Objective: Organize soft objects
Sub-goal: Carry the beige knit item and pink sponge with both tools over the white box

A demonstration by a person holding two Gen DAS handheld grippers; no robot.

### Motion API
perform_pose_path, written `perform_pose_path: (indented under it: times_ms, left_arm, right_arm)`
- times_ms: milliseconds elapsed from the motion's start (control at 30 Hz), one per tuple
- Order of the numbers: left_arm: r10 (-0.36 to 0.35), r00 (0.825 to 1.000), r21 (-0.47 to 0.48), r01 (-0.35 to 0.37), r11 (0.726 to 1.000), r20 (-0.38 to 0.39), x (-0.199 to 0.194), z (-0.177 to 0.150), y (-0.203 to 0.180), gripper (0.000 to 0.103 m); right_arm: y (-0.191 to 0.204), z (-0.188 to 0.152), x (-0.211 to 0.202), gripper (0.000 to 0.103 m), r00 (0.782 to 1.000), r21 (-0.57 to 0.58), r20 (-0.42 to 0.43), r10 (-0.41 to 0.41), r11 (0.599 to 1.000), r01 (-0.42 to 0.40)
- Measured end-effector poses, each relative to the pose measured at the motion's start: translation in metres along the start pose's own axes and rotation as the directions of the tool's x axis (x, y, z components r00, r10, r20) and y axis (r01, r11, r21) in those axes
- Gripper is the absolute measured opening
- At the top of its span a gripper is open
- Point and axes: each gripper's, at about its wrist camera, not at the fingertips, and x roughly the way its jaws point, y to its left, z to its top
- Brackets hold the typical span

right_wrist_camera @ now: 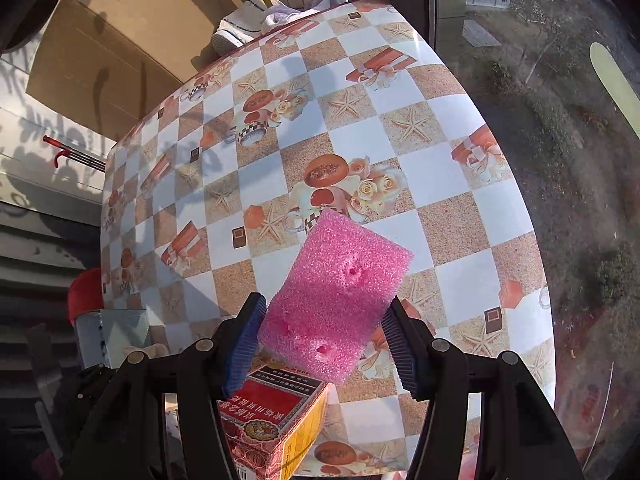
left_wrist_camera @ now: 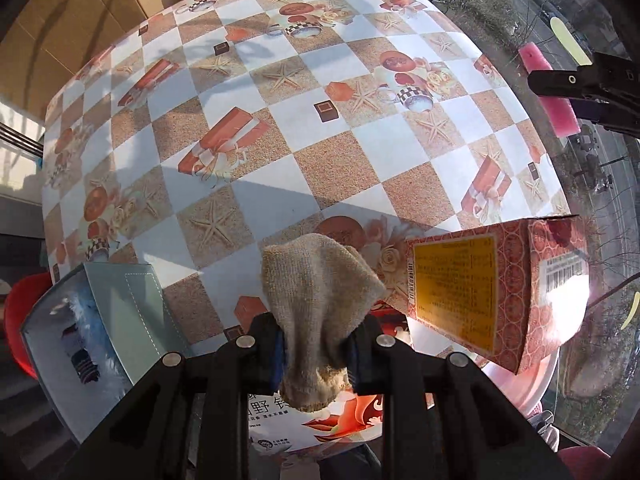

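My left gripper (left_wrist_camera: 316, 350) is shut on a beige knitted cloth (left_wrist_camera: 320, 284), held above the checked tablecloth (left_wrist_camera: 280, 128); the cloth bunches between the blue pads and sticks out ahead of them. My right gripper (right_wrist_camera: 324, 340) is shut on a pink sponge (right_wrist_camera: 336, 296), a flat rectangle with two small dents, tilted and lifted over the table. In the left wrist view the pink sponge (left_wrist_camera: 548, 92) also shows at the upper right, clamped in the black right gripper (left_wrist_camera: 568, 92).
A red patterned carton (left_wrist_camera: 492, 288) with a yellow label stands near the table's front; it appears below the sponge as the red carton (right_wrist_camera: 272, 420). A pale green box (left_wrist_camera: 100, 320) with fluffy items sits at the left. A cardboard box (right_wrist_camera: 120, 48) and shoes (right_wrist_camera: 240, 28) lie beyond the far edge.
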Motion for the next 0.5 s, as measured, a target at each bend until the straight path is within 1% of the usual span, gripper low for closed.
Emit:
perform_pose_path:
  times_ms: [133,200,367,500]
  left_arm:
    - [0.005,0.999,0.034,-0.007,0.999,0.034,-0.023,-0.02,-0.01,0.026]
    - [-0.001,0.999,0.033,0.0,0.999,0.047,-0.033,-0.032,-0.006,0.026]
    - [-0.001,0.997,0.009,0.0,1.0,0.082,-0.057,-0.061,0.006,0.026]
    - [-0.01,0.995,-0.032,0.013,0.999,0.096,-0.072,-0.085,0.022,0.026]
  right_arm:
    - [0.02,-0.025,-0.028,0.061,0.999,0.004,0.043,0.013,1.0,-0.013]
    - [0.032,-0.037,-0.04,0.061,0.998,0.009,0.061,0.025,1.0,-0.026]
    - [0.066,-0.062,-0.06,0.061,0.996,0.003,0.078,0.051,0.999,-0.052]
    - [0.099,-0.081,-0.064,0.061,0.994,-0.024,0.075,0.081,0.997,-0.08]
